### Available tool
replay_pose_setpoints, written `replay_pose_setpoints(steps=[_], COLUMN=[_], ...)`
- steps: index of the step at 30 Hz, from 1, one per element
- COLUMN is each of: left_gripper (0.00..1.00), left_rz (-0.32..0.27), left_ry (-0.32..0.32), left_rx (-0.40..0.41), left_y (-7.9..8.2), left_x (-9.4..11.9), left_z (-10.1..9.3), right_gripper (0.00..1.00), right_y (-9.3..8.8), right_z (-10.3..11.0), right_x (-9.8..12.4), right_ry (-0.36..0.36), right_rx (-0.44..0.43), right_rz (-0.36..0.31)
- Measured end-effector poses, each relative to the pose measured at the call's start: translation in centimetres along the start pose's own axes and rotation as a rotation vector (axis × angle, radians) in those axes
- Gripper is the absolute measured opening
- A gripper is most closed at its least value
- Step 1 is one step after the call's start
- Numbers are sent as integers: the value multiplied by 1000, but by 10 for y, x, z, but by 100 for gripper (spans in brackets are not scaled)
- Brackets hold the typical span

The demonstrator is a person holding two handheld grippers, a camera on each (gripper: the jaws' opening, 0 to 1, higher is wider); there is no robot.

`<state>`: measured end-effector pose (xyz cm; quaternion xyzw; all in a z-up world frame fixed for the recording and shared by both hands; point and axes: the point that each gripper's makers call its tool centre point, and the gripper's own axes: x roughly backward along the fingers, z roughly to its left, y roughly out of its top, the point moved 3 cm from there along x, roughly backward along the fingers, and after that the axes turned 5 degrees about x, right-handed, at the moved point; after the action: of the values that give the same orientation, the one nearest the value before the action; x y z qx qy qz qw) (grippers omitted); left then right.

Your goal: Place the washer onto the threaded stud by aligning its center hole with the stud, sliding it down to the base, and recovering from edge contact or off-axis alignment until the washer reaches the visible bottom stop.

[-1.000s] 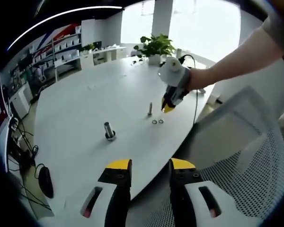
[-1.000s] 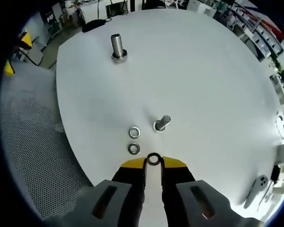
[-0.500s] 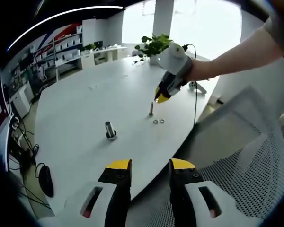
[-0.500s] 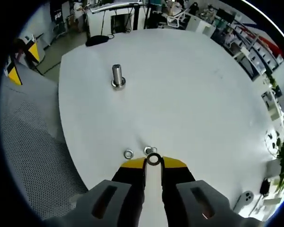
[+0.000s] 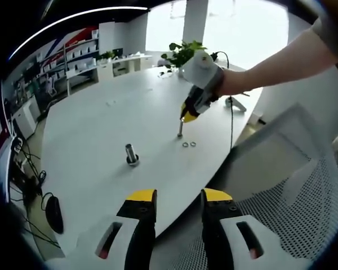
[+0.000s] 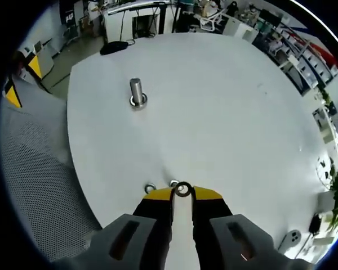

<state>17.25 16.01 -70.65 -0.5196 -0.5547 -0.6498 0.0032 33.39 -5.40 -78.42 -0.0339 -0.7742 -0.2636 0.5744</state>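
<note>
The right tool point(image 6: 182, 195) is clenched on a small metal washer point(image 6: 182, 189), pinching it by the rim so the ring stands out between the yellow tips with its hole open toward the camera. In the left gripper view that same tool point(image 5: 187, 117) hangs just above the slim threaded stud point(image 5: 180, 129) on the white worktop point(image 5: 101, 129), with two spare washers point(image 5: 188, 145) lying flat just beside the stud's foot. The left tool point(image 5: 172, 198) sits back over the near edge of the worktop, its jaws parted and holding nothing. A stouter stud point(image 6: 136, 92) stands well apart from the work. The washer looks light, rigid and smooth, so it will likely slip or flip if the pinch loosens, and a thin ring like this tends to catch on thread crests when tilted. Holding it at the outer edge, as here, seems right: it leaves the hole free, though the washer probably needs levelling flat over the stud tip before release.
</note>
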Motion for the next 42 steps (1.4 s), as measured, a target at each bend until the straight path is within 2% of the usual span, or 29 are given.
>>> replay_pose_setpoints(steps=[17, 24, 27, 32, 34, 42], left_gripper=[29, 29, 29, 29, 29, 29], left_rz=[-3, 9, 3, -2, -2, 0], left_ry=[-8, -6, -5, 1, 1, 1], left_rx=[4, -8, -1, 4, 1, -7], left_y=[0, -1, 0, 0, 0, 0], left_x=[0, -1, 0, 0, 0, 0], left_z=[-1, -1, -1, 1, 0, 0], right_gripper=[14, 14, 14, 14, 14, 14], right_y=[-2, -9, -12, -14, -17, -14], right_z=[5, 7, 5, 6, 6, 5], right_x=[-17, -32, -41, -51, -55, -55], right_ry=[12, 34, 43, 33, 36, 26], right_rx=[7, -41, -102, -77, -93, -100], right_rz=[40, 63, 72, 98, 112, 108])
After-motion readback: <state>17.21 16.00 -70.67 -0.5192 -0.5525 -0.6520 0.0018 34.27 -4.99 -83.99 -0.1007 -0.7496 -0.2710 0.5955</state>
